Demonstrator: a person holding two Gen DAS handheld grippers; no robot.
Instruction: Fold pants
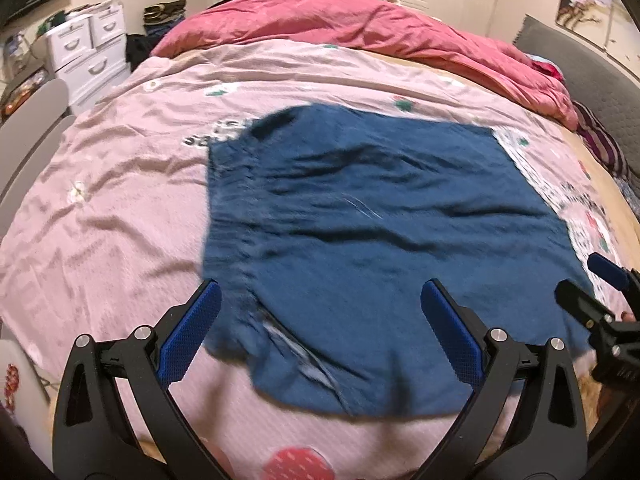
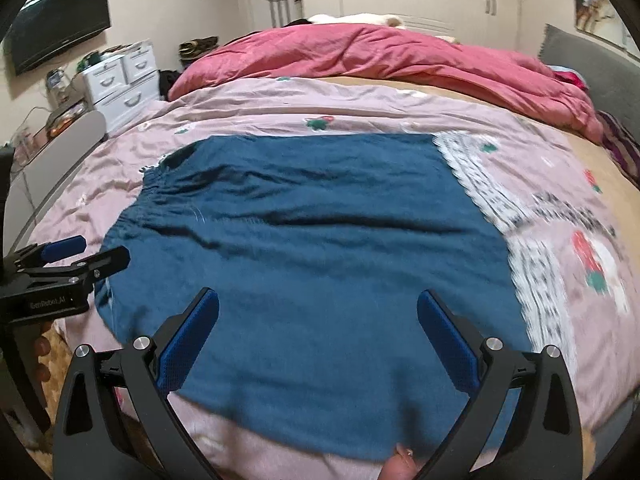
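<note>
The blue pants (image 1: pixel 360 232) lie folded flat on the bed (image 1: pixel 120 208), their near edge between my left fingers (image 1: pixel 192 332) and right fingers (image 2: pixel 188 344), both pairs spread open, empty

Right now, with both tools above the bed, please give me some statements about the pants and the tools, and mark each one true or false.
1. The blue pants lie spread flat on the pink bedsheet. True.
2. The left tool is shut on the cloth. False: its jaws stand wide open and hold nothing.
3. The right tool is open, with the pants below it. True.
4. The red quilt covers the pants. False: it is bunched at the far side of the bed, apart from them.
5. The gathered waistband is at the left end of the pants in the right wrist view. True.
6. The pants are black. False: they are dark blue.
</note>
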